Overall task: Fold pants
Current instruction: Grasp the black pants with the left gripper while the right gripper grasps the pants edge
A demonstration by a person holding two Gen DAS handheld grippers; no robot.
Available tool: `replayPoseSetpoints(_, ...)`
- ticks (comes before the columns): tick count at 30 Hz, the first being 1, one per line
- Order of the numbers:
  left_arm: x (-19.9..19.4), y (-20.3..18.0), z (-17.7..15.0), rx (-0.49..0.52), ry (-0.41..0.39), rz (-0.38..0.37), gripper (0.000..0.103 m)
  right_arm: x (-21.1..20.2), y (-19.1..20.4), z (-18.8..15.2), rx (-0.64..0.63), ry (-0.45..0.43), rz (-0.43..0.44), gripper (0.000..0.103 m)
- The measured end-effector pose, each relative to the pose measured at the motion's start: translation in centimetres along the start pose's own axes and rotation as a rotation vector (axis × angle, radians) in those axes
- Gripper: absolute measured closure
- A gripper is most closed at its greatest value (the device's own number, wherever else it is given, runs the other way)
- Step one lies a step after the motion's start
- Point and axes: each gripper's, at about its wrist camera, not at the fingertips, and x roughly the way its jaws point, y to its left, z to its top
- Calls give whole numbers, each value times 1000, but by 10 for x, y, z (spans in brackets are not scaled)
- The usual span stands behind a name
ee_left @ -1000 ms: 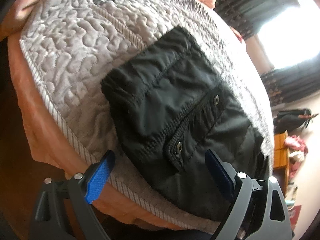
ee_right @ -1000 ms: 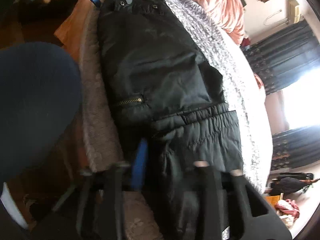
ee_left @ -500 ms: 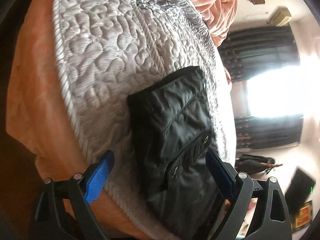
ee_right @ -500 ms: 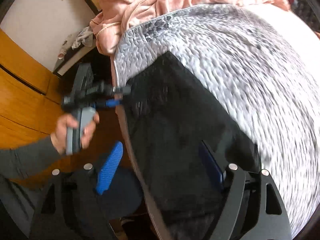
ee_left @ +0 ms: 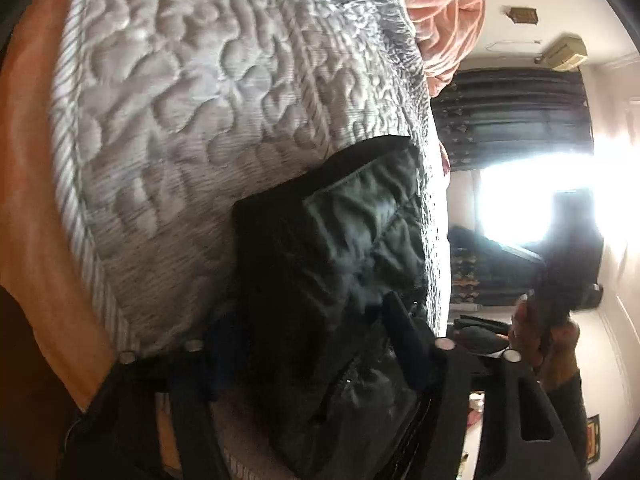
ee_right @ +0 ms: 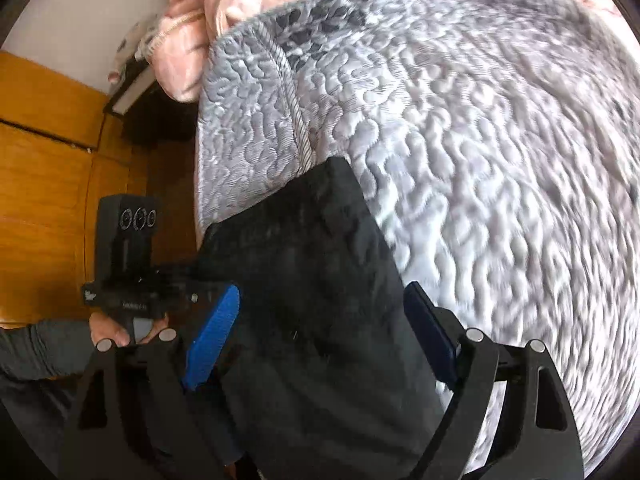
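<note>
Black pants (ee_right: pixel 312 300) lay folded into a compact block at the quilted bedspread's (ee_right: pixel 480 140) 7 o'clock corner, by the edge for reach. Right gripper (ee_right: pixel 320 340) was spread wide astride the fabric, gripping nothing. Left gripper (ee_left: pixel 308 344) was also agape over the pants, empty, likely lining up to square the fold.

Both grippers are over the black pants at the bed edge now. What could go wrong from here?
1. The pants lie by the quilt's edge; a tug toward the floor side could drag them off.
2. The left gripper is blurred and dark, so its bite on the fabric cannot be confirmed; a lift may slip.
3. The right gripper straddles the fabric with its jaws wide apart, so closing might pinch several layers and upset the fold.
</note>
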Motion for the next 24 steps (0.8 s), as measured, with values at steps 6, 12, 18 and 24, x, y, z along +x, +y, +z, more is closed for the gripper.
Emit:
replayPoseSetpoints(6,1,11,4,-57,-23,-62,43,37,-8,38,-44,78,14,19)
replayPoseSetpoints(12,2,13,6,-72,-36,-82,43,65,-5,56,-84,141,7,38)
replayPoseSetpoints(18,-8,17,1,-97,-41,-65,70,59,3,54,-106,169,-33,77)
replayPoseSetpoints(24,-30,-13,-9,-34,-64,-77,76,10,28,41,-124,135,-82,82)
